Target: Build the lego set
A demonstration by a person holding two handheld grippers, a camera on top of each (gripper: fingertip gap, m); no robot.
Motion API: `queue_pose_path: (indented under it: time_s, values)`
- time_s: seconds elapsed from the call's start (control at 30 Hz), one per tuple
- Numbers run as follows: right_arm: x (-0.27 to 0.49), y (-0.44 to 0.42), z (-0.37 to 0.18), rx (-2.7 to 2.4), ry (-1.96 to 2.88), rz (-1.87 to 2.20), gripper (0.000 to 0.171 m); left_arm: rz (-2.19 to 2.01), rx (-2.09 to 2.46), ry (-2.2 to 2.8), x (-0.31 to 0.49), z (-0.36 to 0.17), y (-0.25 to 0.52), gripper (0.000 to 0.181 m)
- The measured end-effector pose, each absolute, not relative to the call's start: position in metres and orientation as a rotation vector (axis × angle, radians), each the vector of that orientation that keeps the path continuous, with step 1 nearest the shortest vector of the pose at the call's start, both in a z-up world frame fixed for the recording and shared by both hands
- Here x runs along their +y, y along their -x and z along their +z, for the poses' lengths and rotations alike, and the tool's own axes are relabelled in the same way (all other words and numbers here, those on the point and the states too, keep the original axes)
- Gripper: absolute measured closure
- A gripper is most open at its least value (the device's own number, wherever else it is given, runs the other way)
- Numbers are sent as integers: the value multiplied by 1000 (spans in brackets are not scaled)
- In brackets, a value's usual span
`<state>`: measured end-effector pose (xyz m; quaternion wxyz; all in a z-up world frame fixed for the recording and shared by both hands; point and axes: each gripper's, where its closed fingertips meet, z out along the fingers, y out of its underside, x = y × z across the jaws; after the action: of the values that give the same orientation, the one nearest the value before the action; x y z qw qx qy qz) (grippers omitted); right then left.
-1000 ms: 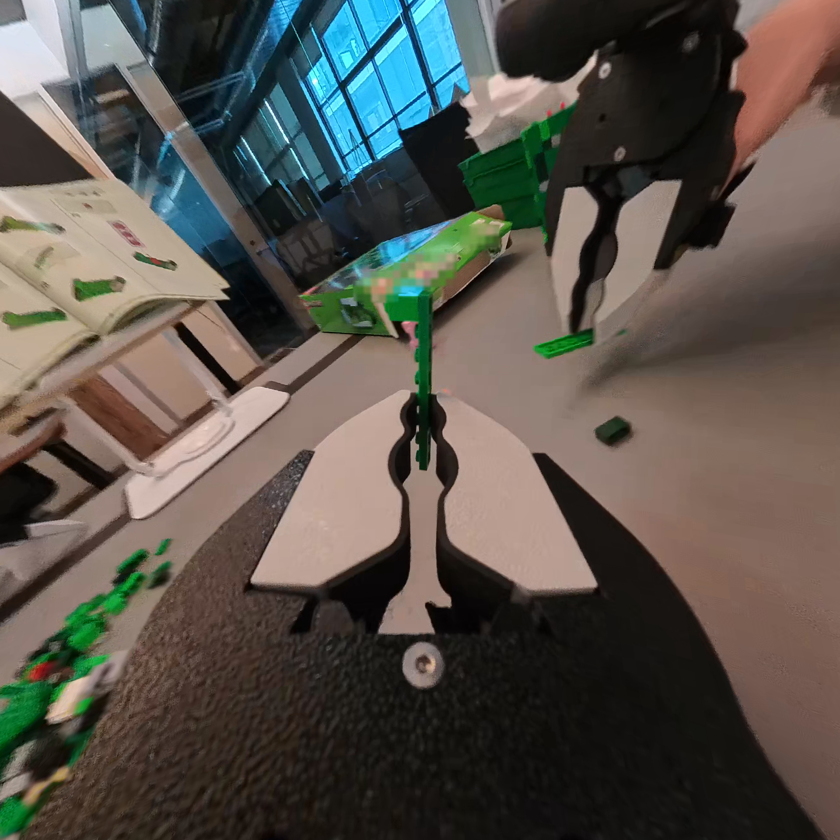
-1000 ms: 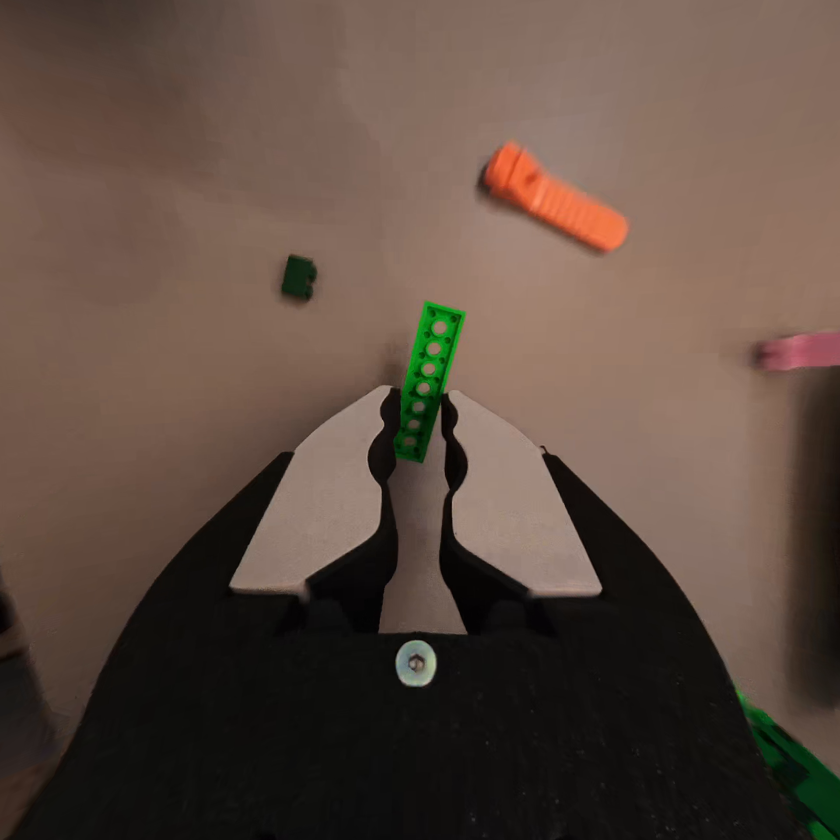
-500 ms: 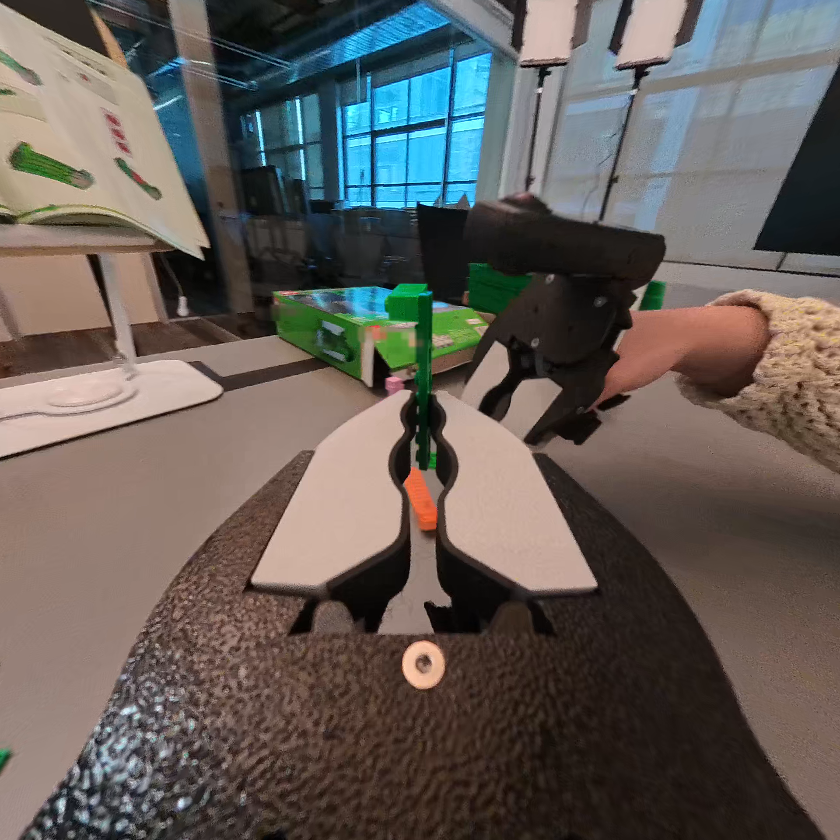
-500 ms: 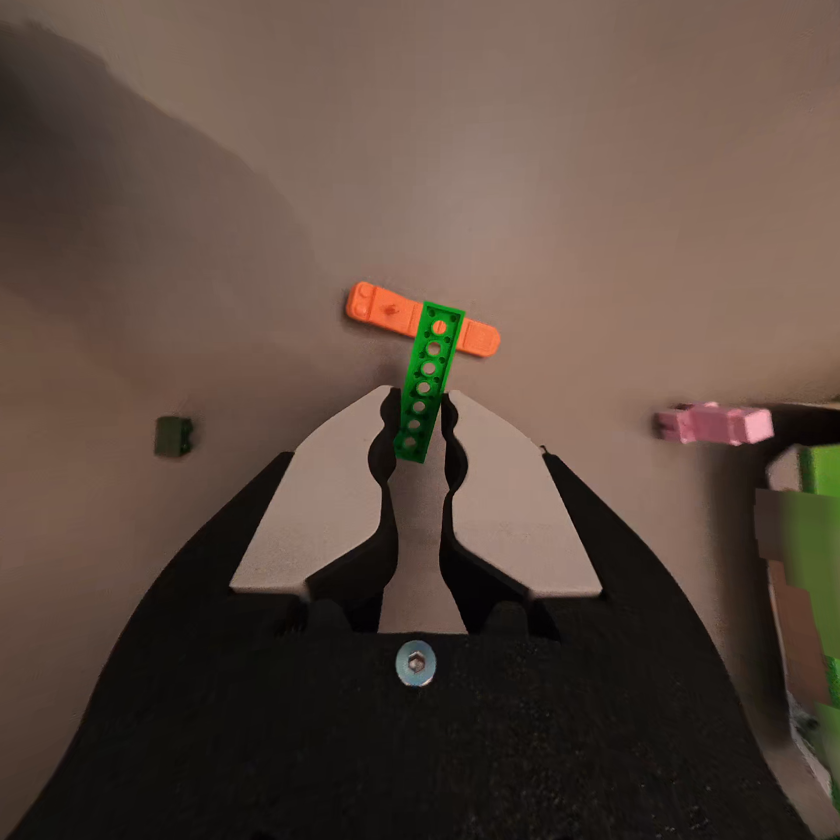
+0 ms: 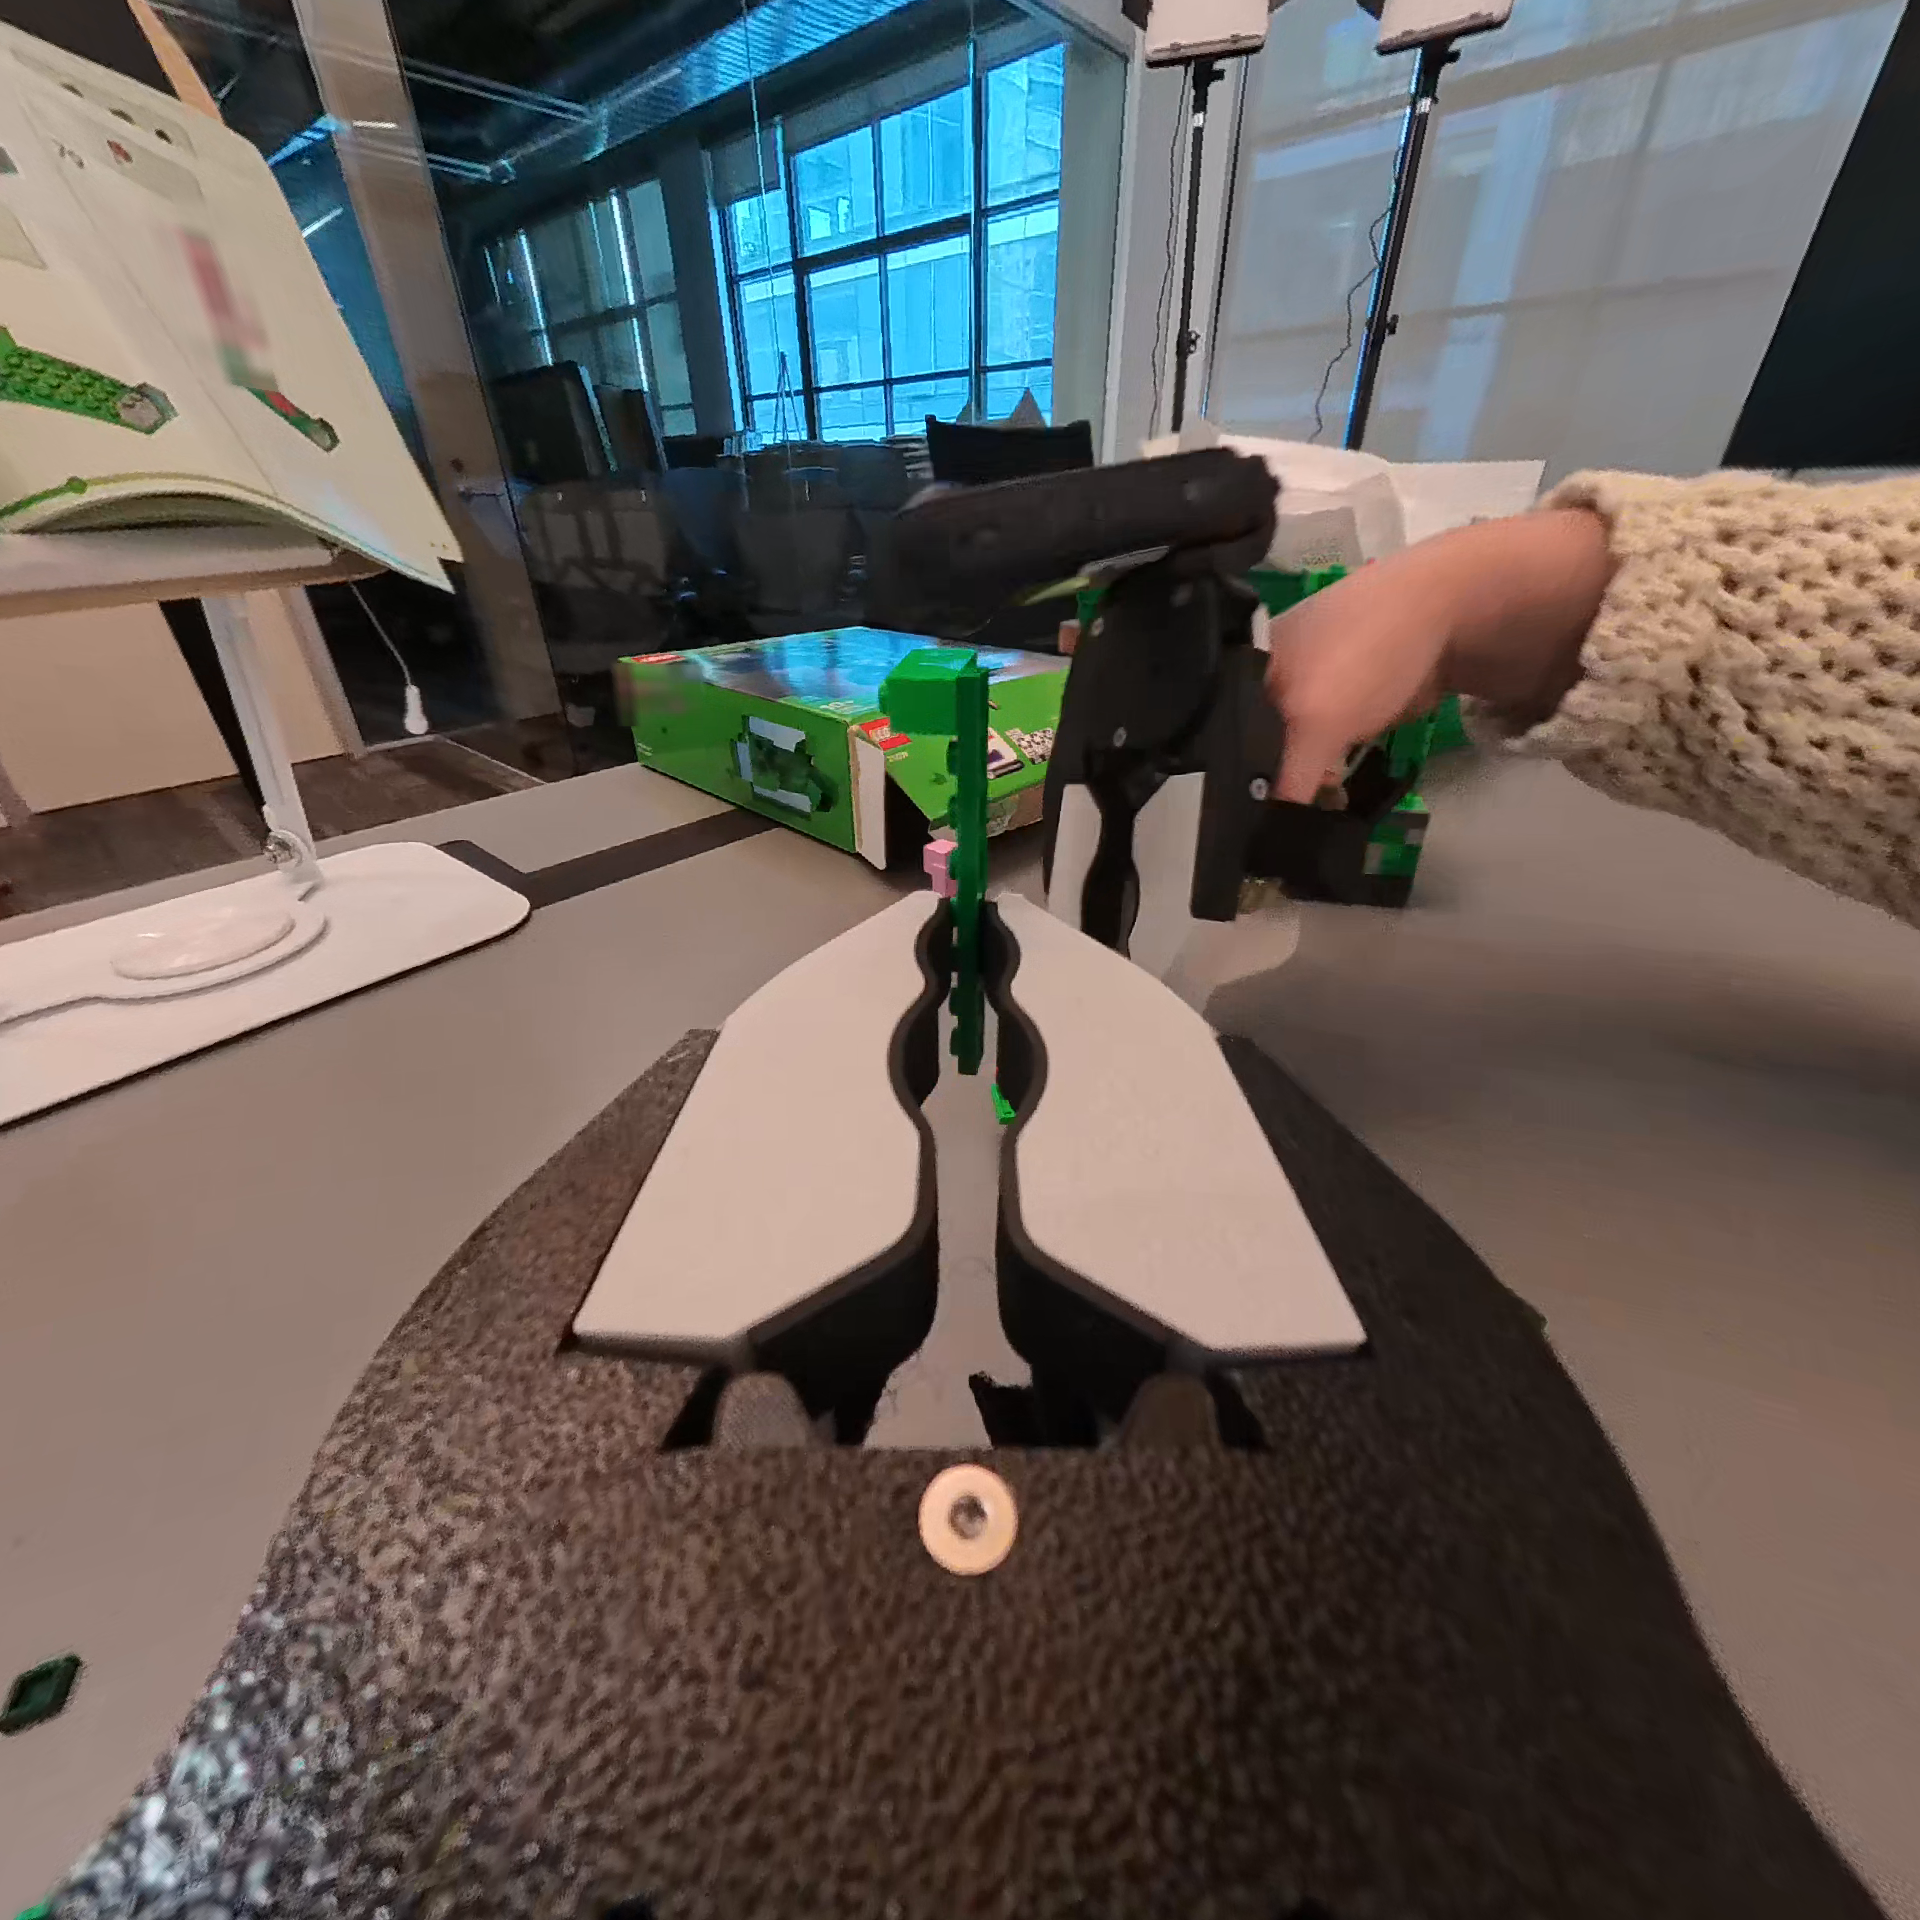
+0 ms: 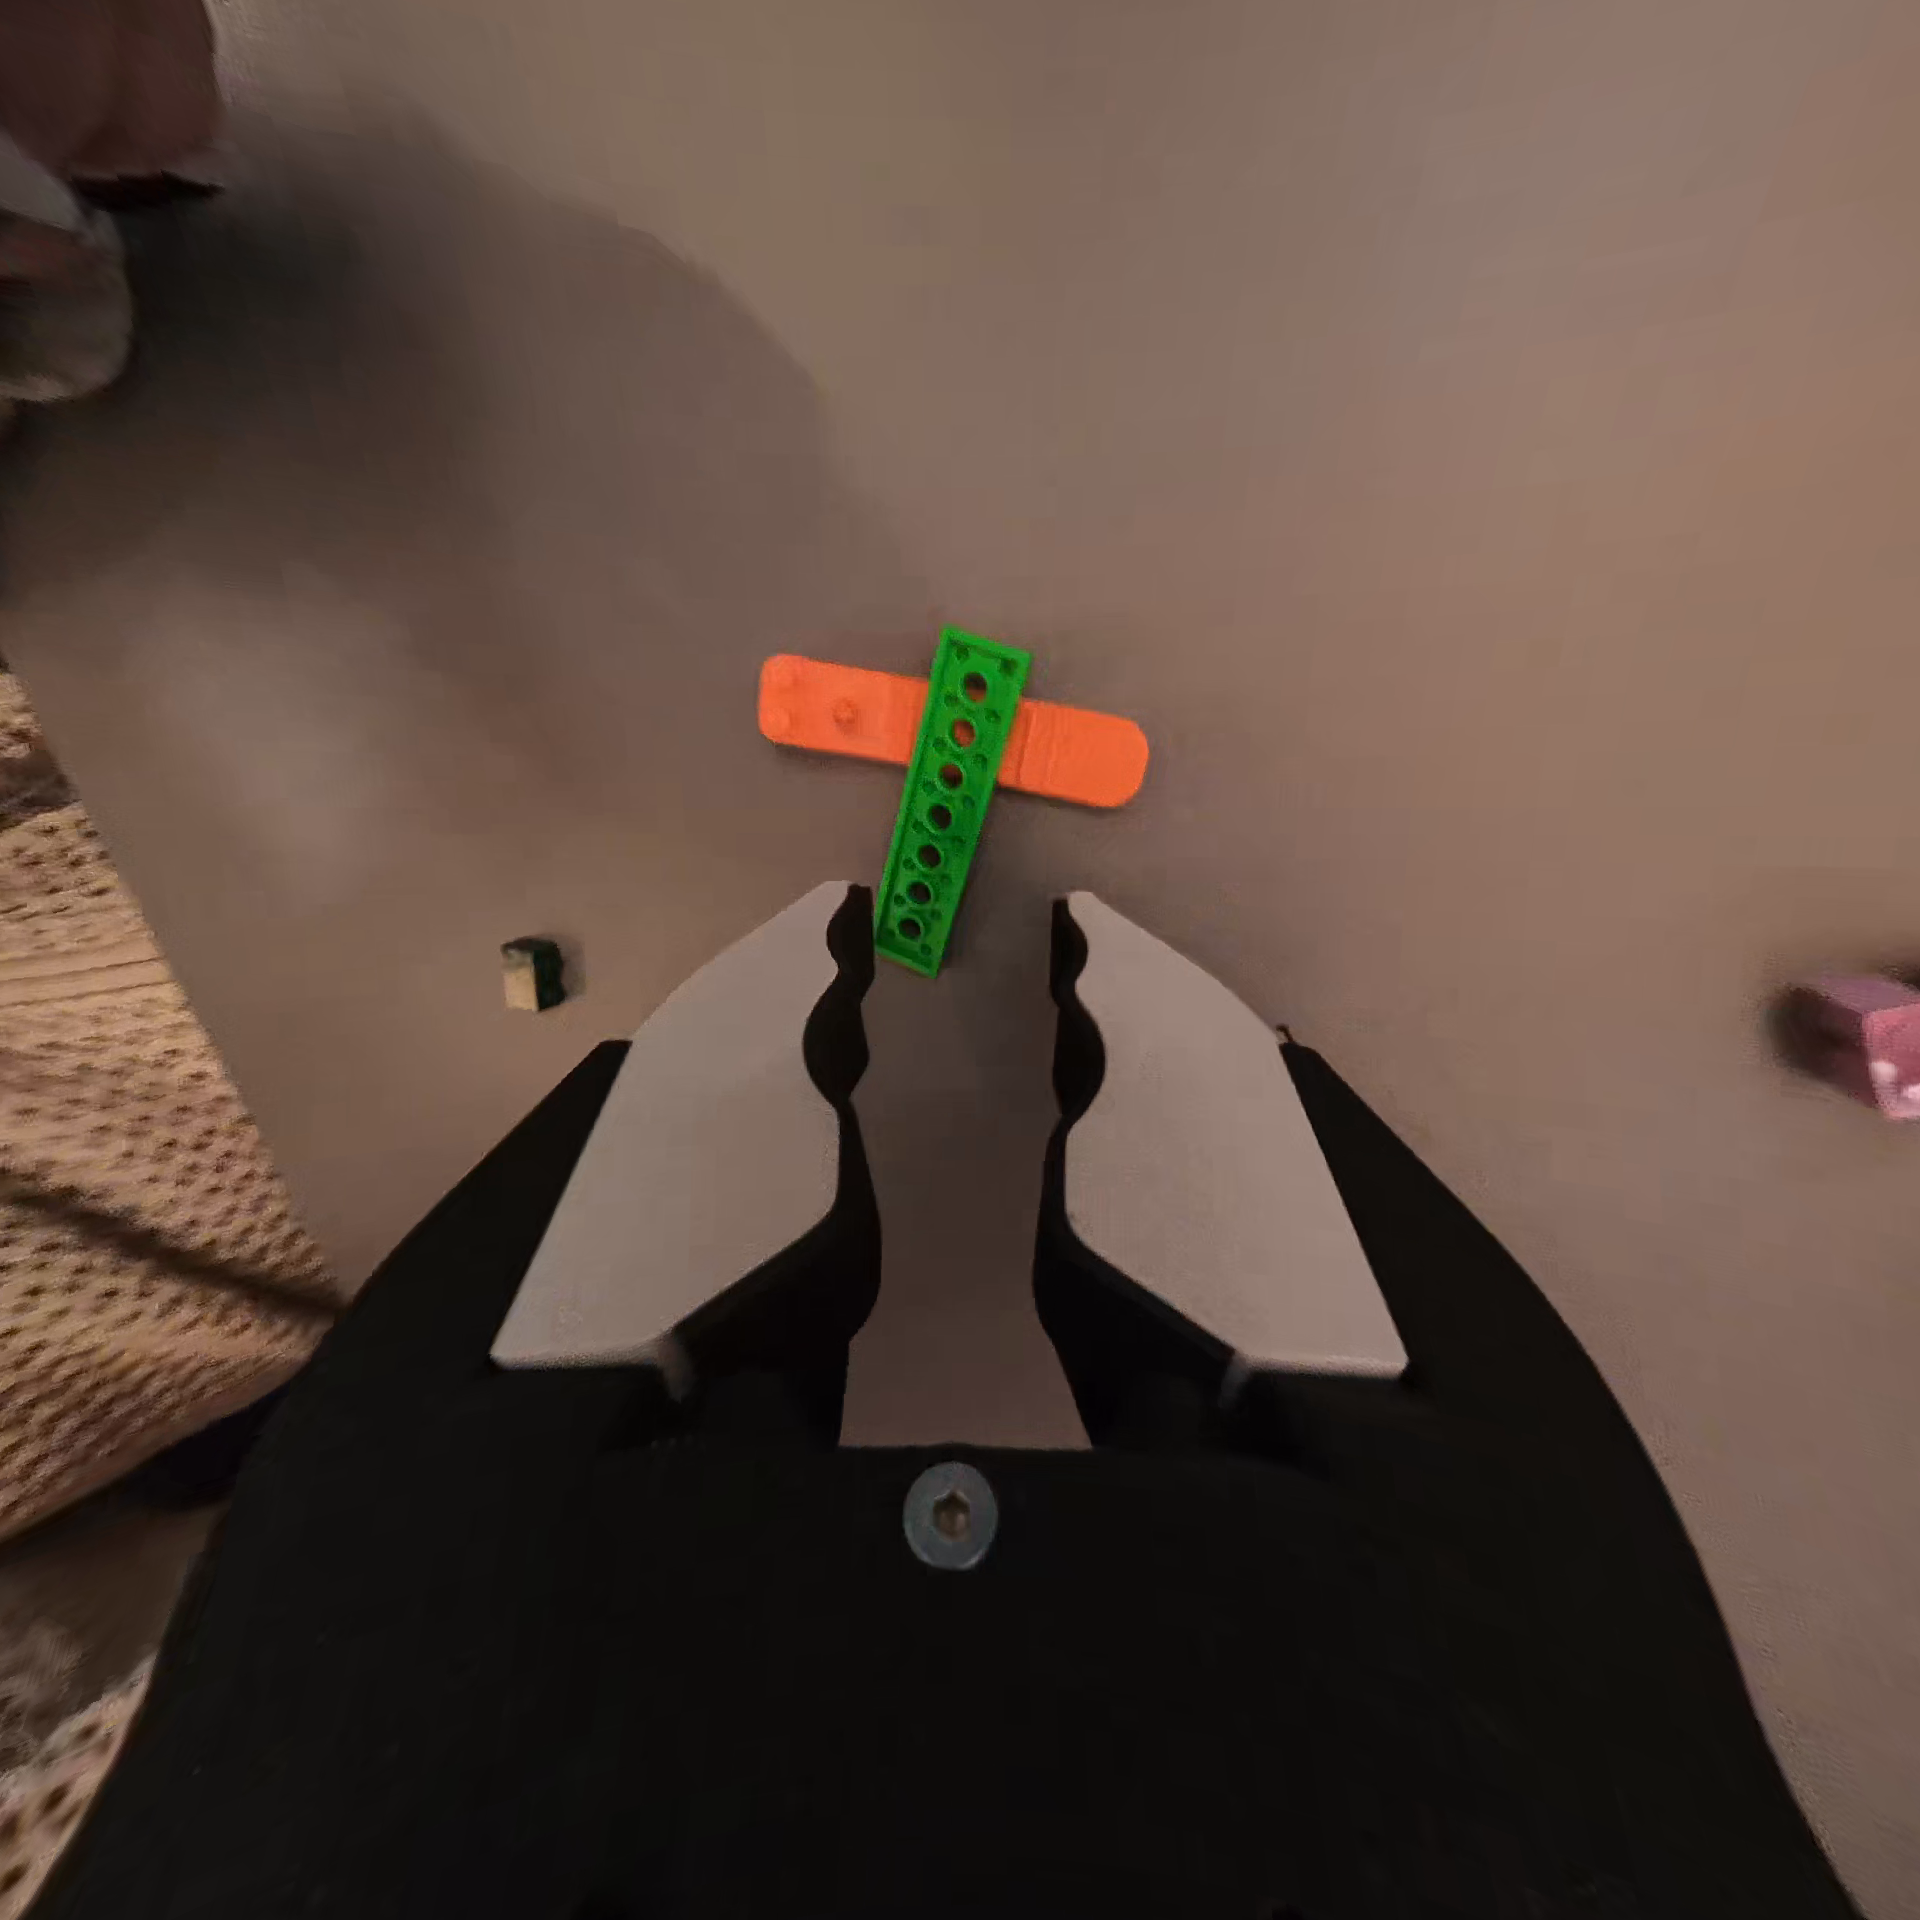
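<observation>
Right wrist view: the bright green plate (image 6: 954, 802) lies underside up just ahead of the right gripper (image 6: 956, 914), its near end between the tips and closer to the left finger, its far end across an orange brick separator (image 6: 831, 715) on the grey table (image 6: 1455, 520). The jaws stand apart and grasp nothing; the plate looks released. A small dark green brick (image 6: 535, 974) sits off to the gripper's left, a pink piece (image 6: 1881, 1039) well off to its right.

In the left wrist view, the left gripper (image 5: 966, 914) is clenched on a thin green assembly (image 5: 968, 862), held upright edge-on, with a green block at its top. Beyond its tips stand the other gripper, pointing down at the table, and the hand (image 5: 1392, 644) that holds it. Farther off are the green set box (image 5: 769, 738), a partly built green model (image 5: 1392, 831) behind that hand, and to the left an open instruction booklet (image 5: 156, 343) on a stand.

My judgement: the build is mid-way. One sub-assembly is in hand and a model stands partly done, while loose pieces remain unattached, the plate among them.
</observation>
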<state>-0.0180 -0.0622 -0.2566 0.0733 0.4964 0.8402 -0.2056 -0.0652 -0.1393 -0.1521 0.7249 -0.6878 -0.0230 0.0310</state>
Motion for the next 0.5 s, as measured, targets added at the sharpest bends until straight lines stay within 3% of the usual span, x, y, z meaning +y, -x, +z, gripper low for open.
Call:
queue_pose_path:
  time_s: [0.2,0.5]
  values:
    - [-60,17,-262,2297,-1518,-570,146,66,-30,1514,-139,-151,61,177]
    - [-76,21,-260,2199,-1468,-628,142,53,-22,1522,-140,-154,60,177]
